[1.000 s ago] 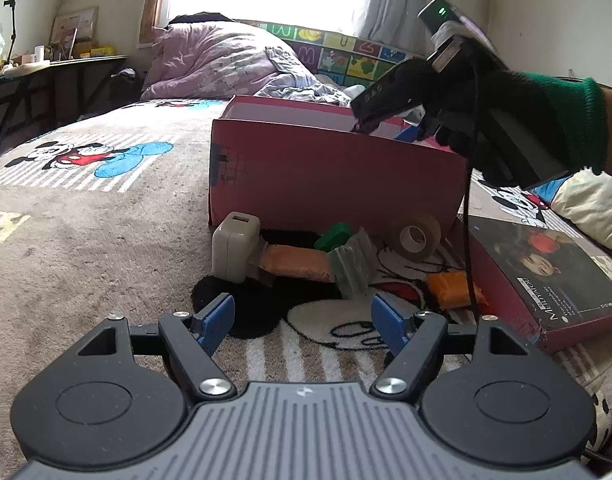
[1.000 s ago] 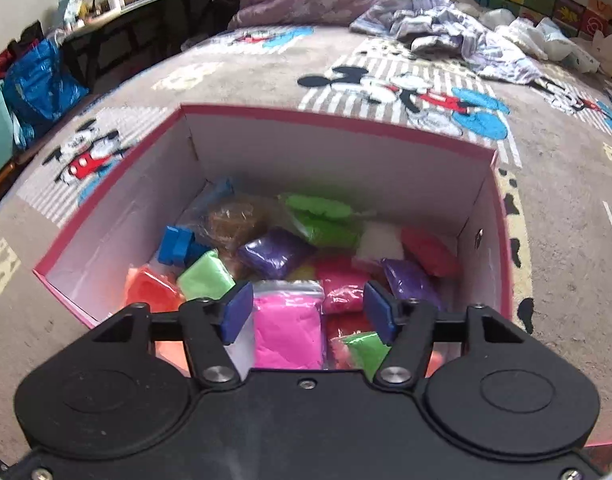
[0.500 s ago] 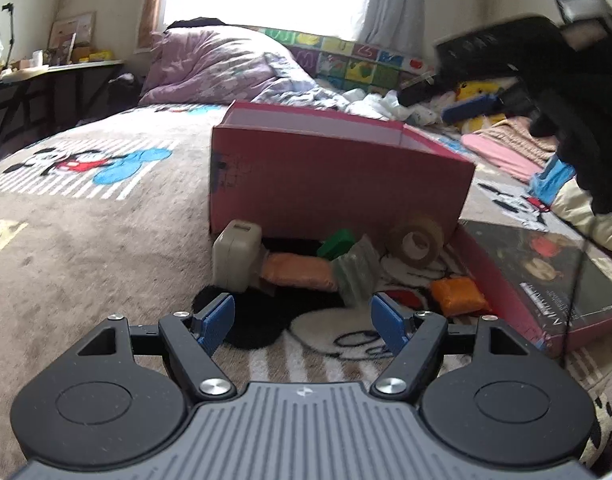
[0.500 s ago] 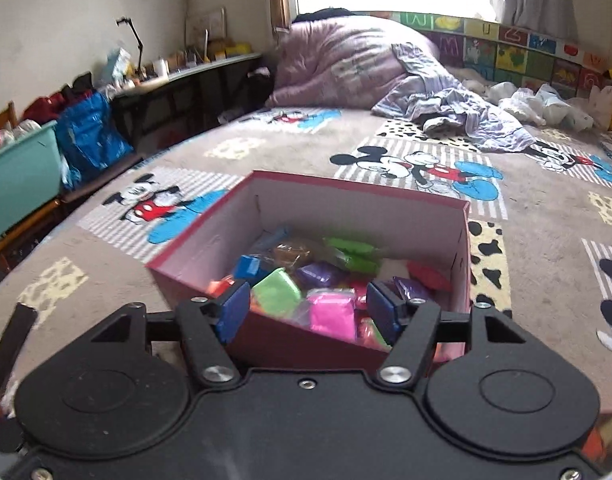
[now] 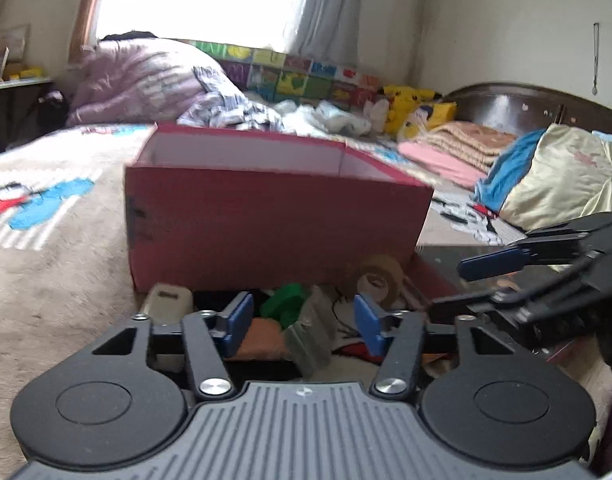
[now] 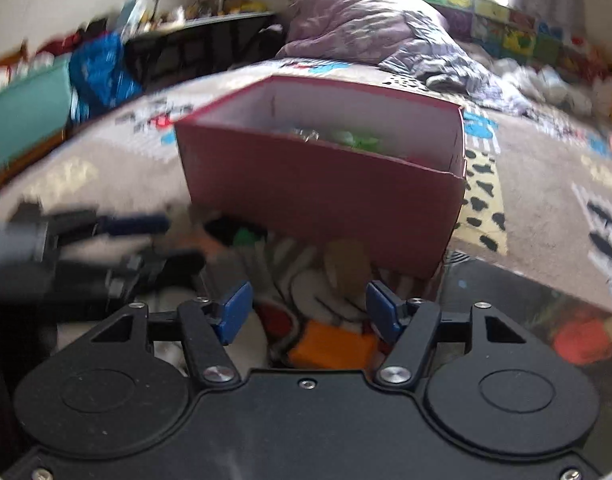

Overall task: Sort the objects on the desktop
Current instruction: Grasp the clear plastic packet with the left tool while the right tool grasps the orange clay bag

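With both claws gaping and empty, we judge a pickup underway: our right claw [image 6: 308,314] frames the orange packet [image 6: 332,346] at lower centre, below the pink box [image 6: 322,192], needing descent and closure.

right gripper [image 6: 308,312]: no longer above the pink box [image 6: 322,192], now low in front of it, over the orange packet [image 6: 330,346], jaws apart as before | left gripper [image 5: 302,318]: closer to the box-front clutter, straddling the orange bag [image 5: 262,340] | views: blurrier than before
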